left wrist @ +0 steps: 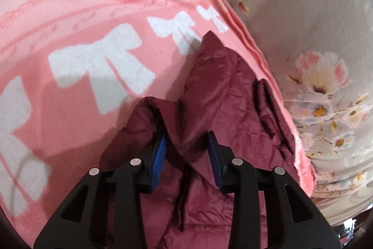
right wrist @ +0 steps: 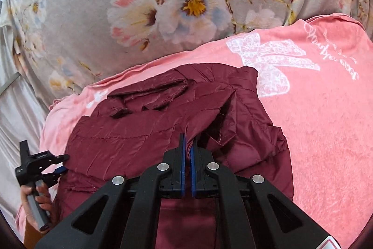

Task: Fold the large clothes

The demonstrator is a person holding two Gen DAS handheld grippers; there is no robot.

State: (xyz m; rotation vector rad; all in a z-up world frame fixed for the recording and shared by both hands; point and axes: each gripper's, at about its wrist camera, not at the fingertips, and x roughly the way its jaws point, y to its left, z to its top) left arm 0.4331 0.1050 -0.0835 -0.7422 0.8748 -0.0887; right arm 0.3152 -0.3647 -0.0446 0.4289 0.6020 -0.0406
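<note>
A dark red quilted jacket (right wrist: 144, 132) lies crumpled on a pink blanket (right wrist: 326, 123) with white bows. My right gripper (right wrist: 188, 144) is shut on a fold of the jacket near its middle. My left gripper (left wrist: 187, 144) has its blue pads apart, open around a bunched fold of the jacket (left wrist: 221, 85) that runs between them. The left gripper also shows in the right wrist view (right wrist: 61, 169) at the jacket's left edge, held by a hand.
The pink blanket (left wrist: 70, 4) lies on a grey bedspread with printed flowers (right wrist: 163, 11), which also shows in the left wrist view (left wrist: 326, 39). The blanket's edge runs close beside the jacket.
</note>
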